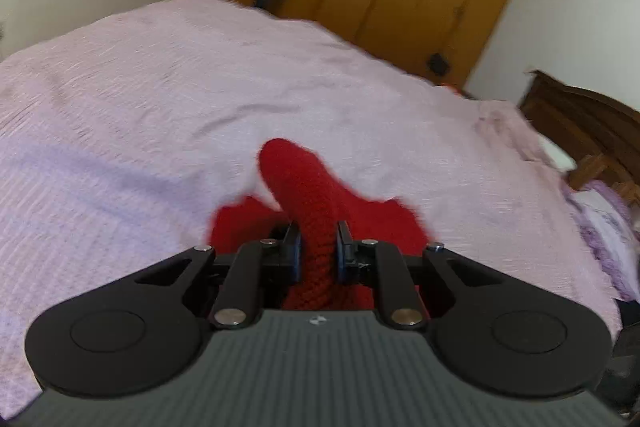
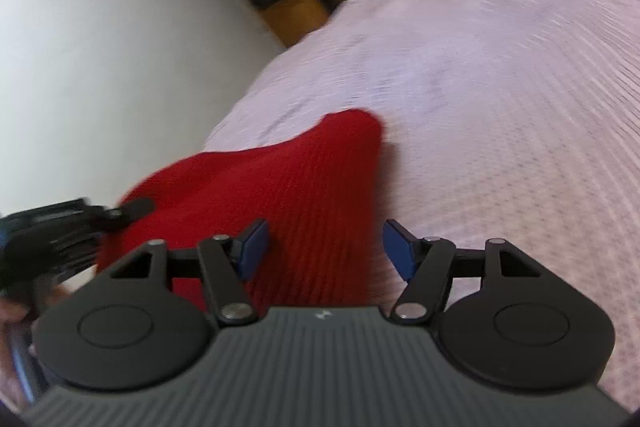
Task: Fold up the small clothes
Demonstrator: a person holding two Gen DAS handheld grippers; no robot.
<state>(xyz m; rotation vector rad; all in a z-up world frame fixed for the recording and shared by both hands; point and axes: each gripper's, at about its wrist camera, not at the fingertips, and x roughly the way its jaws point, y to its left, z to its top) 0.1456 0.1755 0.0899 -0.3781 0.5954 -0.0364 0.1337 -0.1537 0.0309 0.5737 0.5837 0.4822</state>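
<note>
With the left gripper clamped on the red knit over the bed, the wide-open right gripper should pinch the knit's near edge before both draw it taut.

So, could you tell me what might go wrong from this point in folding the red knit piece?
The left gripper pinches only a narrow bunched ridge of the red knit garment, so the fabric could slip out or lift unevenly. The right gripper is open, with cloth only partly between its pads; closing now might catch an edge, or the pink bedspread beneath.
</note>
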